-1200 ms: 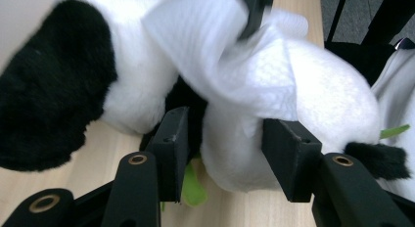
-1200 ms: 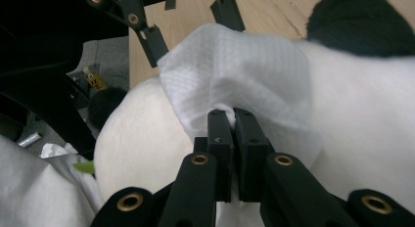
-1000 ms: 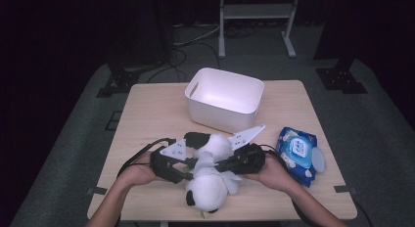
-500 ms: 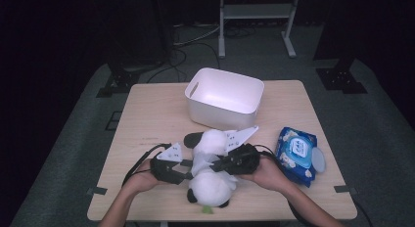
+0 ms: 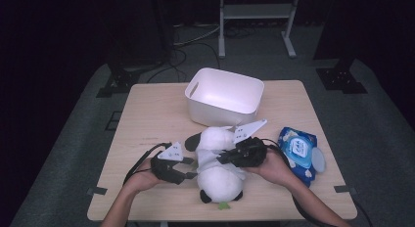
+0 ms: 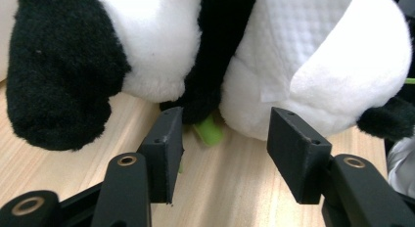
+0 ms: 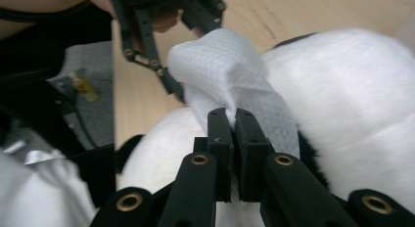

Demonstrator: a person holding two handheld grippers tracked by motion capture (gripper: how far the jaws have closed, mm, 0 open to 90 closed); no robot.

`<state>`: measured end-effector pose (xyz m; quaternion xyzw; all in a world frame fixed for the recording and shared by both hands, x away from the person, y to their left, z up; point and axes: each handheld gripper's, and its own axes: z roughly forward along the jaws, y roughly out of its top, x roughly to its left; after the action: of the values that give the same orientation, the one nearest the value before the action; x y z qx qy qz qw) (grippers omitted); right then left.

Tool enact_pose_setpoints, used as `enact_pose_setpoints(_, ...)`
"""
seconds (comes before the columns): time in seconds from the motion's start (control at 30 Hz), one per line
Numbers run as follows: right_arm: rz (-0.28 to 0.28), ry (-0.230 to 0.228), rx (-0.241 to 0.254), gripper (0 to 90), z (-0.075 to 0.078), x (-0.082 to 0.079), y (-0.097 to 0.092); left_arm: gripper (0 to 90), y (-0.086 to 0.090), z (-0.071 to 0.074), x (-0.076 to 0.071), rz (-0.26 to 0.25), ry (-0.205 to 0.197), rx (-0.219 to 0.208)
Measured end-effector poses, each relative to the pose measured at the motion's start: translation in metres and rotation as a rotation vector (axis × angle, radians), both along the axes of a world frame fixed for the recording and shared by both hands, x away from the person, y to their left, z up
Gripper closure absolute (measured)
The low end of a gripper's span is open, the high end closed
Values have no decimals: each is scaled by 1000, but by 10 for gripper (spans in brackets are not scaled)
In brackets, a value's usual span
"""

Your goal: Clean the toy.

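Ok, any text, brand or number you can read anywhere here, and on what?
Nothing can be read.
Blue wipes pack: print on its white label, too small and blurred.
Grey plate on the right gripper: dark marks, unreadable.
Panda plush, white bin: no text visible.

the left gripper (image 6: 222, 148) has its two black jaws spread wide apart over the wooden table (image 6: 230, 188), with nothing between them. just beyond the jaws lies a black-and-white plush panda (image 6: 161, 51), resting on the table. a white textured wipe (image 6: 303, 36) lies draped on its white body. a small green piece (image 6: 210, 131) pokes out beneath the panda, beside the left-hand jaw tip.
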<state>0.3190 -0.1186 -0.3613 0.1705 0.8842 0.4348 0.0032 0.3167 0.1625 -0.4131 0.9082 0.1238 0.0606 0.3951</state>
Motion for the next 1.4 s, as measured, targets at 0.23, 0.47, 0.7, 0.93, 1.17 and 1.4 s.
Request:
enact_pose_setpoints(0.23, 135, 44, -13, 860, 0, -16, 15, 460, 1, 6, 0, -7, -17, 8)
enact_pose_setpoints(0.47, 215, 53, -53, 859, -10, -29, 30, 460, 0, 13, -1, -15, -31, 12)
enact_pose_setpoints(0.7, 206, 71, -67, 858, -7, -32, 6, 455, -1, 17, -2, -18, -37, 14)
enact_pose_setpoints(0.93, 222, 74, -47, 858, -5, -37, 4, 455, -4, 24, -2, -12, -46, -8)
enact_pose_setpoints(1.17, 273, 77, -65, 857, -13, -44, 21, 455, -18, 25, 1, -11, -53, -4)
enact_pose_setpoints(1.4, 231, 72, -66, 857, -14, -41, 4, 457, -23, 24, 3, -9, -54, 28)
